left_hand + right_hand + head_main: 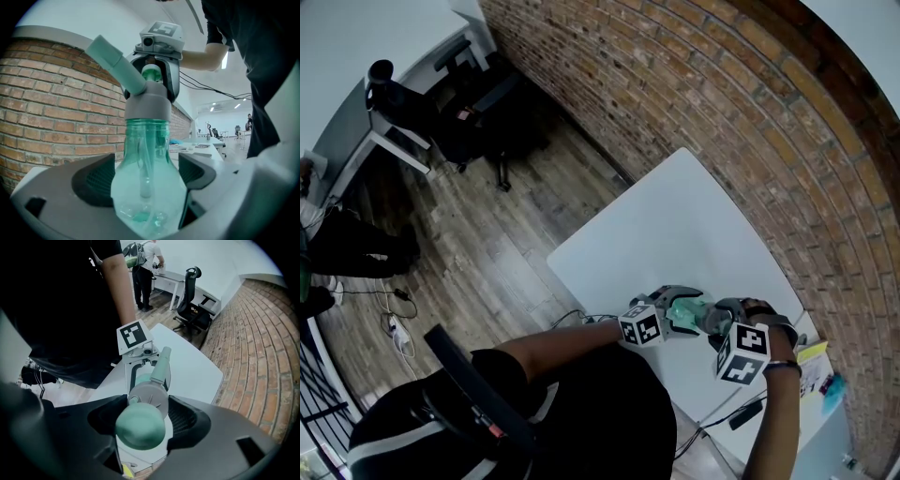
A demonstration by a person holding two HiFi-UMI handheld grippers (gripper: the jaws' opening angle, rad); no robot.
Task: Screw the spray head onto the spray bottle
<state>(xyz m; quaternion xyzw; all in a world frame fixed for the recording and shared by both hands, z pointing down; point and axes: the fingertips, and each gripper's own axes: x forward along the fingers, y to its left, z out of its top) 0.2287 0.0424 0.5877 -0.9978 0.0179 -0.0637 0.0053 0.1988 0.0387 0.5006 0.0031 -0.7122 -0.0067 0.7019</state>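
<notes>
The left tool lies nearly level and is clamped on the belly of the spray bottle, a translucent green one. Its dark ribbed pads press on both flanks with the jaws standing fairly wide. The bottle stands upright in that grip, a thin dip tube showing through its wall.

The right tool points straight down over the bottle. Its jaws sit at middling width, closed on the spray head, whose round grey body fills the gap between the pads. A green knob on top of the head sits nearest that tool's camera, and the pale green nozzle slants up and away from it. In the left gripper view the head's grey collar sits on the bottle's neck; how far it is threaded cannot be told.

In the head view both tools meet in the air over the near edge of the white tabletop, the bottle between them. A brick wall runs along the tabletop's far side, and a wooden floor lies to the left.
</notes>
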